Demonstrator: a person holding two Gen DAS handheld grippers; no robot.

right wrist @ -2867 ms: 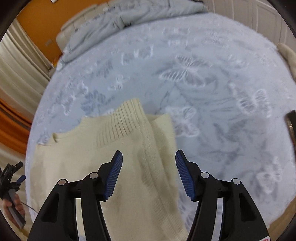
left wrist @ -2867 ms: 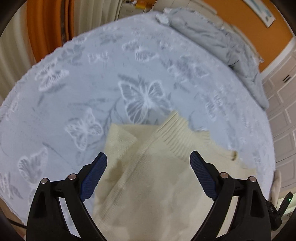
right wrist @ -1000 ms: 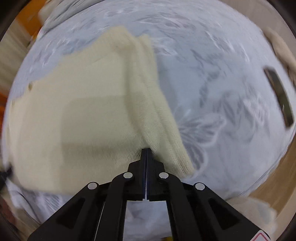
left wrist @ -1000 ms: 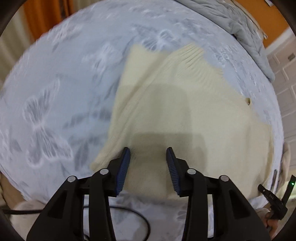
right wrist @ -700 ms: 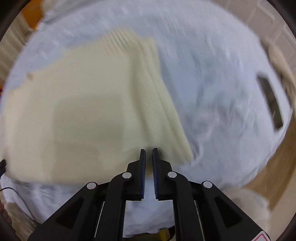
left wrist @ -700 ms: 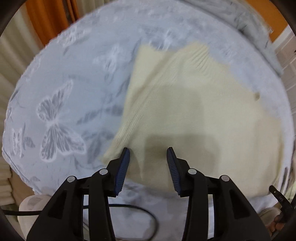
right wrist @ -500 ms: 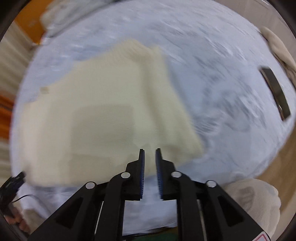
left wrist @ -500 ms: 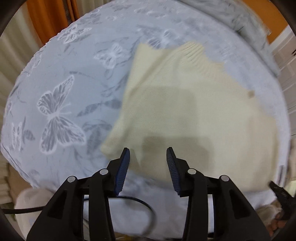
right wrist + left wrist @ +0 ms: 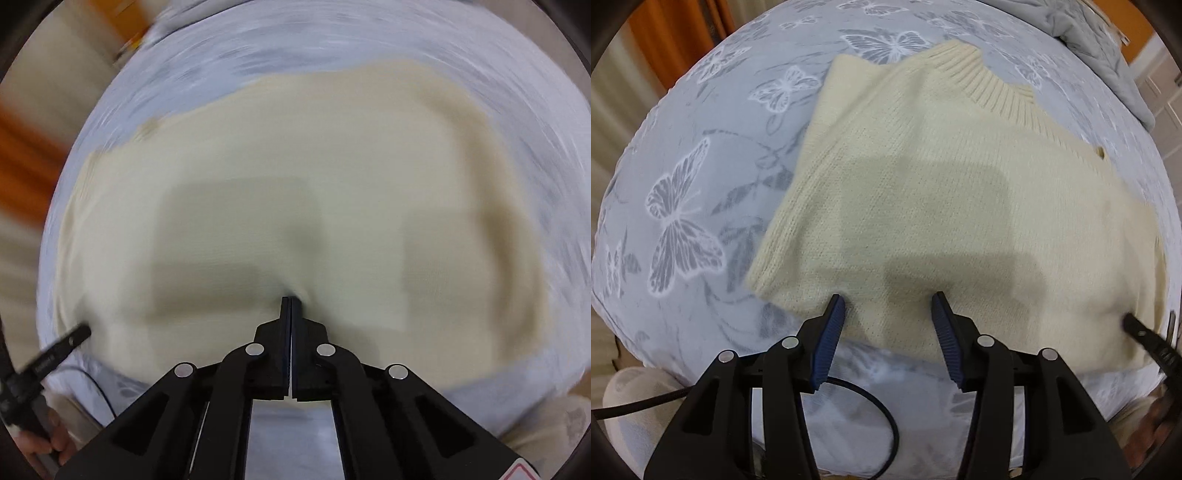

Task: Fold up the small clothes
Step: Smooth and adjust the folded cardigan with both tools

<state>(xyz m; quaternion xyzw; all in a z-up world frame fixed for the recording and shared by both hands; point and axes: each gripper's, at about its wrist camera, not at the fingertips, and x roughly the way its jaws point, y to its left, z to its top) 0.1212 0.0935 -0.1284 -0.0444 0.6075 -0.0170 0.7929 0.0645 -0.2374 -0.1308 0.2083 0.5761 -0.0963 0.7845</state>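
I am holding my left tongs (image 9: pixel 888 308) over the near hem of the cream knit sweater (image 9: pixel 945 192), which is lying partly folded on the butterfly-print bedspread (image 9: pixel 679 206) ahead of both tongs. Their jaws are spreading, with the hem between them but not pinched. My right tongs (image 9: pixel 290 301) are pressed together, and the knit is puckering at their tips, so I judge they are nipping a fold of the sweater, though blur is hiding the detail. The risk I am seeing: if only the top layer is caught, lifting will be dragging the folded sleeve side open. With my left tongs loose, the hem may be sagging unevenly.
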